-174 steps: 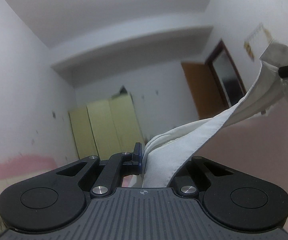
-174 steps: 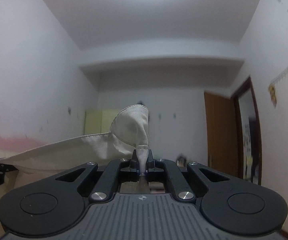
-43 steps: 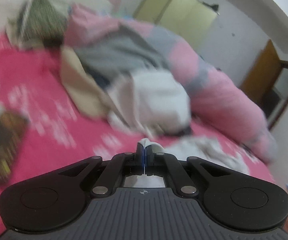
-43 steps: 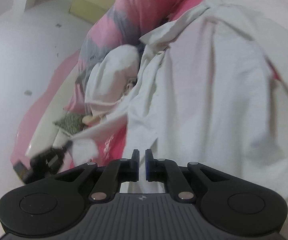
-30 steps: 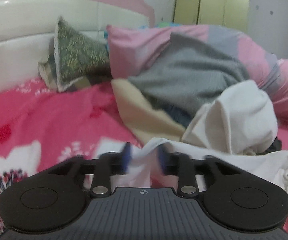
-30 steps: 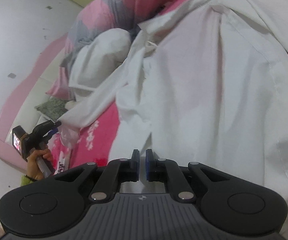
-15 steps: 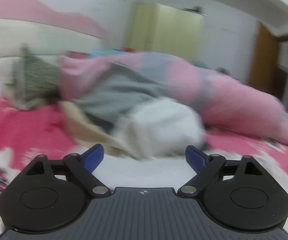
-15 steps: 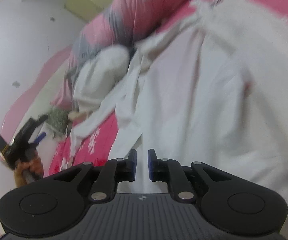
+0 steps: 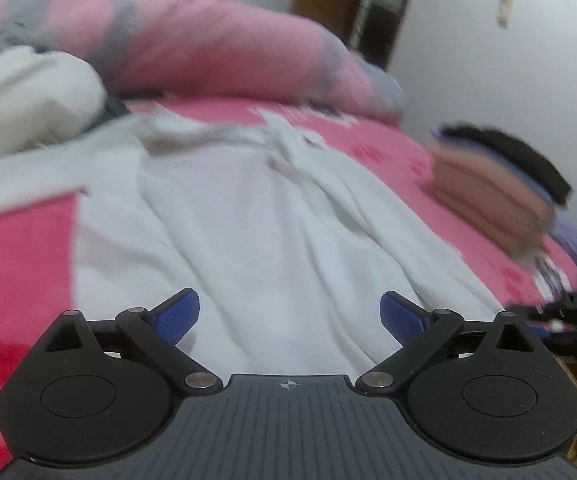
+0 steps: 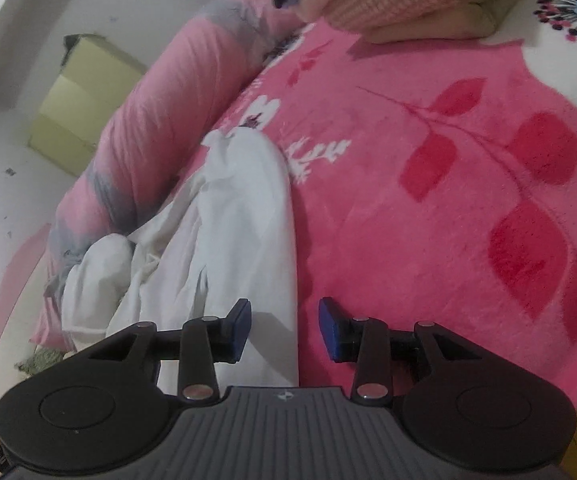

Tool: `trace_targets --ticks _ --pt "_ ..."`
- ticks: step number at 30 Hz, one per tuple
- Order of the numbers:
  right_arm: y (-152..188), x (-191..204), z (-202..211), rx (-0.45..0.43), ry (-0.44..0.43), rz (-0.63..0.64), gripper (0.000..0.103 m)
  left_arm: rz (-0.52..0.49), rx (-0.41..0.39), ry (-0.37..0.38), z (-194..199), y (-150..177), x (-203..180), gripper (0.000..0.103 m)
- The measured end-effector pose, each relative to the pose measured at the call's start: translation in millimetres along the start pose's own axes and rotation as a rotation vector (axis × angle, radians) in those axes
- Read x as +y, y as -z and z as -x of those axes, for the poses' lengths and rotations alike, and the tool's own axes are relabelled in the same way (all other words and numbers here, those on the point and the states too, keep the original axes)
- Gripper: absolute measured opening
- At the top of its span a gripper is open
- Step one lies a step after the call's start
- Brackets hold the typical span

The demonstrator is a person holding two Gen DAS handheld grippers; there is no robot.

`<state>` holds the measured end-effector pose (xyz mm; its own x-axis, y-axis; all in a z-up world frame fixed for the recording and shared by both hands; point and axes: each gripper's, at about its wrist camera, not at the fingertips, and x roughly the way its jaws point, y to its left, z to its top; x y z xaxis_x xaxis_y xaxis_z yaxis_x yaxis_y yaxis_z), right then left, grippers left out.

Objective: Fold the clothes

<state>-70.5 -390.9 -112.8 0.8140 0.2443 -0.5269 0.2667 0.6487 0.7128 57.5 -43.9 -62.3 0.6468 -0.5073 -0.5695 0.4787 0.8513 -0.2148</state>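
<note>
Now left tool (image 9: pixel 290 314) opening, right tool (image 10: pixel 284 328) opening, empty

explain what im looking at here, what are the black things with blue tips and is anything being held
The black shapes are hand-held grippers, one in each of a person's hands, each with a camera looking out along its two blue-tipped fingers. So one picture comes from the left gripper and the other from the right gripper.

Both look down at a bed with a pink flowered blanket. A white shirt lies spread on it, with a rolled pink and grey quilt behind and a folded stack of clothes to one side.

Nothing is held. The left fingers stand wide apart above the shirt; the right fingers are opening, over the shirt's edge without pressing it.
</note>
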Motion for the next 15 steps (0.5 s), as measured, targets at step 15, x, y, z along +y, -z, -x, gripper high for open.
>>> trace_targets --ticks 15 --pt "37 30 10 0.203 -0.033 0.246 0.026 -0.035 0.095 -0.143 -21 29 -10 0.097"
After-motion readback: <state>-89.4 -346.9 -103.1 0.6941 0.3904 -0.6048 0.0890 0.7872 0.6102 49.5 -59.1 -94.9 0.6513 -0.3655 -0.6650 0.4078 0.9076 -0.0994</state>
